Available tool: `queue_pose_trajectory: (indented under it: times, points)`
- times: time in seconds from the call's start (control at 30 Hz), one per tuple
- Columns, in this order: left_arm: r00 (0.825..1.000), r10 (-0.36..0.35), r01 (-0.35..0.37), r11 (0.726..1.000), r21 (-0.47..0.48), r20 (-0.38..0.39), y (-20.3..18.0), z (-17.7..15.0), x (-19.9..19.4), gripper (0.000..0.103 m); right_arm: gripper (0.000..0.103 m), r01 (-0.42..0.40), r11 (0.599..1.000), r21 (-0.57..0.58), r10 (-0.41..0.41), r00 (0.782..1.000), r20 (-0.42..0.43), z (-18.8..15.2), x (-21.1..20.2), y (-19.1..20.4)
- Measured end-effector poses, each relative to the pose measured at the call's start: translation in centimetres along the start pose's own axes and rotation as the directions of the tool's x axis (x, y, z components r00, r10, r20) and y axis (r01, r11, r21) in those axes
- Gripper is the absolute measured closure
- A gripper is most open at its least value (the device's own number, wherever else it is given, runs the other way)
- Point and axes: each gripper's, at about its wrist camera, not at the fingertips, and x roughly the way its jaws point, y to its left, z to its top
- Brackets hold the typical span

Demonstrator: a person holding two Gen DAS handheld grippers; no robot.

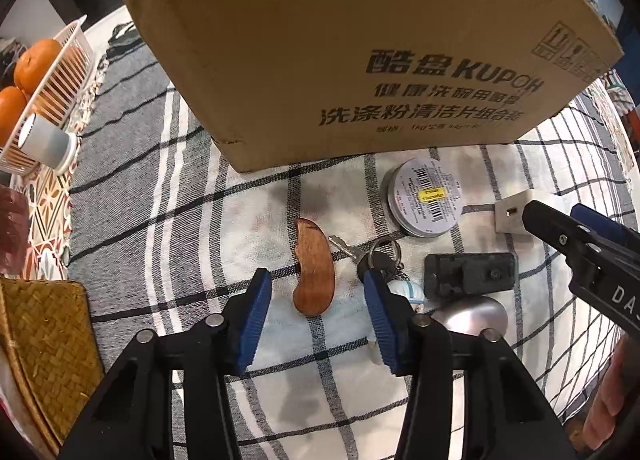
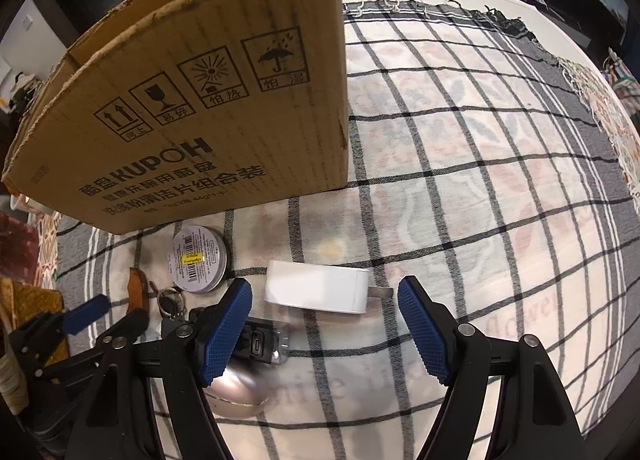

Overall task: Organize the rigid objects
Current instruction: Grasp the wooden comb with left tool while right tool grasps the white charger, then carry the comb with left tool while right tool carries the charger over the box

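Observation:
Small objects lie on the checked cloth in front of an open cardboard box (image 1: pixel 340 52) (image 2: pixel 200 120). My left gripper (image 1: pixel 316 288) is open, its fingers either side of a wooden curved piece (image 1: pixel 314 268). Right of it lie keys on a ring (image 1: pixel 376 254), a round tin (image 1: pixel 426 196) (image 2: pixel 200 258), a dark rectangular device (image 1: pixel 470 272) (image 2: pixel 264 342) and a silver oval object (image 1: pixel 472 314) (image 2: pixel 236 392). My right gripper (image 2: pixel 324 300) is open just before a white charger plug (image 2: pixel 318 286) (image 1: pixel 516 216).
A white basket (image 1: pixel 52 100) with oranges (image 1: pixel 38 60) and a small grey cup (image 1: pixel 46 142) stand at the far left. A woven straw mat (image 1: pixel 44 344) lies at the left edge. The checked cloth (image 2: pixel 480 180) stretches right of the box.

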Motion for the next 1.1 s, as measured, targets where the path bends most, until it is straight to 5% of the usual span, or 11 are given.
queue_pose_trajectory:
  times: [0.27, 0.4, 0.5, 1.1]
  points:
    - [0.999, 0.012, -0.013, 0.999, -0.035, -0.032, 0.5, 0.8, 2.0, 0.066, 0.027, 0.021, 1.0, 0.014, -0.021, 1.0, -0.022, 0.4, 1.3, 0.0]
    - [1.0, 0.017, -0.018, 0.999, -0.045, -0.018, 0.6, 1.1, 2.0, 0.08, 0.032, 0.038, 0.999, 0.006, -0.038, 0.999, -0.01, 0.5, 1.5, 0.2]
    - [1.0, 0.021, -0.022, 0.999, -0.04, -0.012, 0.8, 1.2, 2.1, 0.081, 0.045, 0.052, 0.999, -0.005, -0.052, 0.999, 0.012, 0.5, 1.4, 0.4]
    - [0.995, 0.006, -0.004, 1.0, -0.022, 0.095, -0.3, -0.7, -2.7, 0.081, 0.045, 0.024, 0.999, -0.043, -0.022, 0.998, 0.055, -0.8, -1.1, 0.5]
